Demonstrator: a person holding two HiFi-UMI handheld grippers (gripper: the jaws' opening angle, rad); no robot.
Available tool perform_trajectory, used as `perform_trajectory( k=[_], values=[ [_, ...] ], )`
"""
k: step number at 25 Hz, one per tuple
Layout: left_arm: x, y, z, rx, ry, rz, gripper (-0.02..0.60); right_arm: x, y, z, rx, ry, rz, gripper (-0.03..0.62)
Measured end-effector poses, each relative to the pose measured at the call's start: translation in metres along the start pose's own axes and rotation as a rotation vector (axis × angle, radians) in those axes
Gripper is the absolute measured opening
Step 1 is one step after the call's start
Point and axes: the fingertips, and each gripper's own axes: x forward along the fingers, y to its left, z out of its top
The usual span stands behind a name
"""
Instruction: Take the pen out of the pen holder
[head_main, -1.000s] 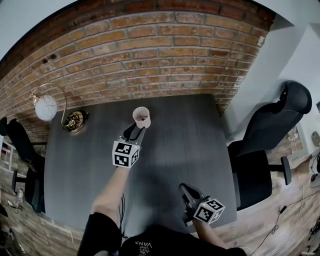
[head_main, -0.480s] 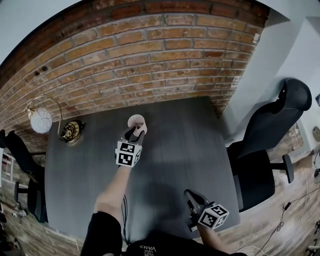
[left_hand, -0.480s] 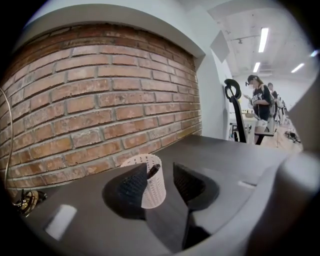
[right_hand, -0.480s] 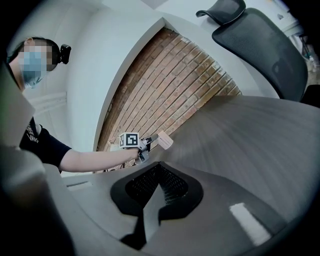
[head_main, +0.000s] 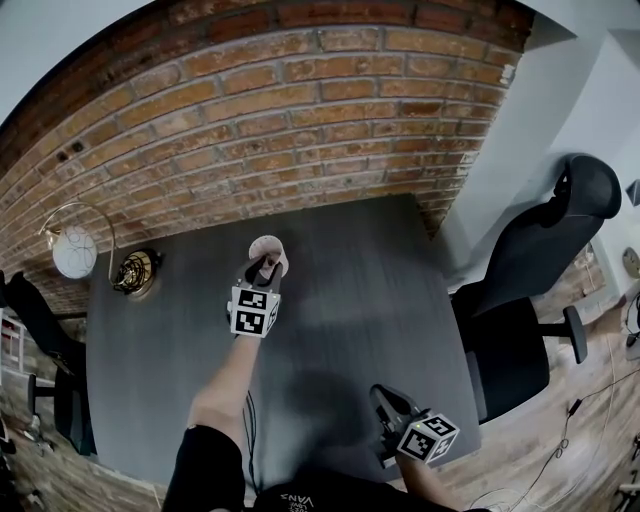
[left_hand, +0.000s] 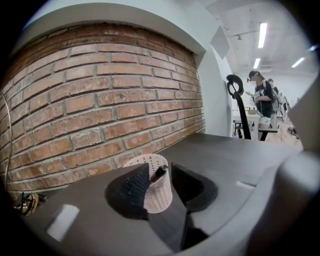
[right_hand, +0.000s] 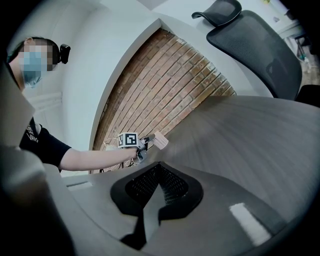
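A white perforated pen holder (head_main: 267, 244) stands on the dark grey table (head_main: 380, 290) near the brick wall. A dark pen (left_hand: 158, 173) leans out of its top. My left gripper (head_main: 266, 266) reaches over the holder (left_hand: 156, 194). Its jaws are closing, one on each side of the pen's upper end, with a small gap still showing on both sides. My right gripper (head_main: 383, 396) hovers low over the table's near right part, far from the holder, its jaws together on nothing. From the right gripper view (right_hand: 158, 167) the left gripper (right_hand: 143, 144) and holder (right_hand: 161, 141) are seen across the table.
A globe lamp (head_main: 75, 251) and a brass ornament (head_main: 133, 271) sit at the table's far left. The brick wall (head_main: 300, 120) runs close behind the holder. A black office chair (head_main: 545, 255) stands off the table's right edge. People stand far back (left_hand: 260, 97).
My left gripper has moved forward and down, so its jaws now reach around the pen at the holder's top. The right gripper has sunk slightly towards the table's near edge.
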Motion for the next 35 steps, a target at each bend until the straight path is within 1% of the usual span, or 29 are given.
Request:
perform_trajectory(
  k=[3, 6, 10, 14, 17, 26, 35],
  values=[
    [0.001, 0.0, 0.002, 0.01, -0.012, -0.007, 0.094, 0.001, -0.001, 0.0, 0.0, 0.001, -0.004, 0.0],
    [0.002, 0.001, 0.003, 0.016, -0.02, -0.005, 0.091, 0.004, -0.001, 0.001, -0.002, 0.001, -0.004, 0.0],
    [0.001, 0.003, 0.005, 0.028, -0.032, 0.017, 0.085, 0.006, 0.0, 0.004, -0.006, 0.001, -0.002, 0.0],
    [-0.005, 0.002, 0.012, 0.009, -0.049, 0.016, 0.08, 0.005, 0.001, 0.004, -0.007, -0.001, -0.003, 0.0],
    [-0.007, 0.006, 0.01, 0.013, -0.054, 0.029, 0.081, 0.003, 0.003, 0.003, -0.008, 0.0, -0.004, 0.0],
    [-0.033, 0.01, 0.037, -0.011, -0.148, 0.041, 0.081, -0.002, 0.016, 0.009, -0.015, -0.01, -0.017, 0.0],
    [-0.071, 0.017, 0.052, -0.02, -0.204, 0.054, 0.091, -0.009, 0.03, 0.002, -0.028, -0.028, -0.01, 0.0]
  ],
)
